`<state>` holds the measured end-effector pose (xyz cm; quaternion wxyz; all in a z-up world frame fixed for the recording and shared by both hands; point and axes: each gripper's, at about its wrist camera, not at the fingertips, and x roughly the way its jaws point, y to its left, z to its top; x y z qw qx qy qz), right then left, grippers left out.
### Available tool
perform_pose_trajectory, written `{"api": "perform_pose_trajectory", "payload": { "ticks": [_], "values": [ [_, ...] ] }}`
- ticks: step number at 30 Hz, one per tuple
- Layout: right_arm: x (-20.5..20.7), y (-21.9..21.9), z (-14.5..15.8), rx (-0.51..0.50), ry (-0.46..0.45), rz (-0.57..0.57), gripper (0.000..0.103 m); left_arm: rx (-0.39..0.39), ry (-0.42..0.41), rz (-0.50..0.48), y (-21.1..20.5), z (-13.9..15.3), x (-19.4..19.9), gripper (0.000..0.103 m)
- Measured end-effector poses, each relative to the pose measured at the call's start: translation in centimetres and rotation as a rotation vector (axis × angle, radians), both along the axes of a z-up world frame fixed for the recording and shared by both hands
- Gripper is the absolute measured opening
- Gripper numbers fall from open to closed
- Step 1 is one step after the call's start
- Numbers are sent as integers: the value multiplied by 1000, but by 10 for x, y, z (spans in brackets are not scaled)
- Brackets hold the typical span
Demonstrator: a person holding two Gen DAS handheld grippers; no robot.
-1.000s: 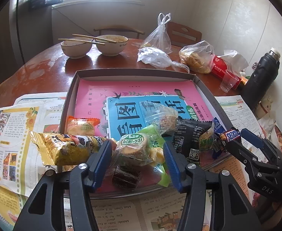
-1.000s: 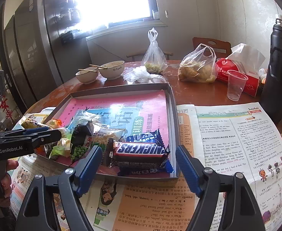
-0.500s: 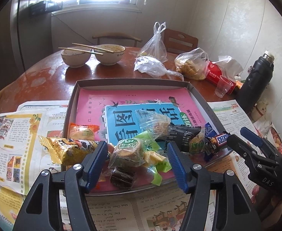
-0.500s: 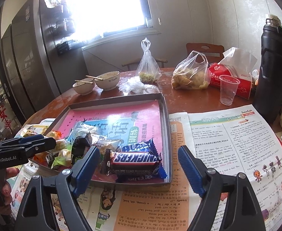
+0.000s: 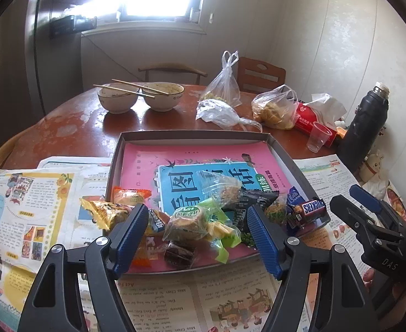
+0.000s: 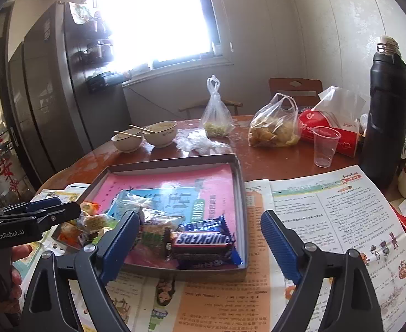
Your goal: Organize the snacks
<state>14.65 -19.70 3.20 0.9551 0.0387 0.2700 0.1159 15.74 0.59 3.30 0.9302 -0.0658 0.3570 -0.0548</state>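
Both blue-padded tools, left (image 5: 197,238) and right (image 6: 200,244), are held spread and empty, jaws just widened, above the shallow grey cardboard tray (image 5: 192,135), whose near end is heaped with wrapped snacks (image 5: 203,218)

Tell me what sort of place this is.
Most likely a home dining area: a round wooden table with used bowls and chopsticks, chairs behind it, and a tall fridge by the window.

The gray tray (image 5: 192,136) is the landmark. Its far half lies bare, open to a claw. Its near edge is crowded with snack packets (image 5: 200,221). Beyond its far rim stand two bowls (image 5: 139,99) and plastic bags (image 5: 222,108); the black flask (image 6: 385,116) blocks its right.
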Motion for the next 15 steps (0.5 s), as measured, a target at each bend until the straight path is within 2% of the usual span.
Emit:
{"api": "perform_pose_trajectory", "payload": {
  "ticks": [15],
  "values": [
    [-23, 18, -1, 1, 18, 66, 94, 9, -2, 9, 8, -1, -28, 75]
  ]
}}
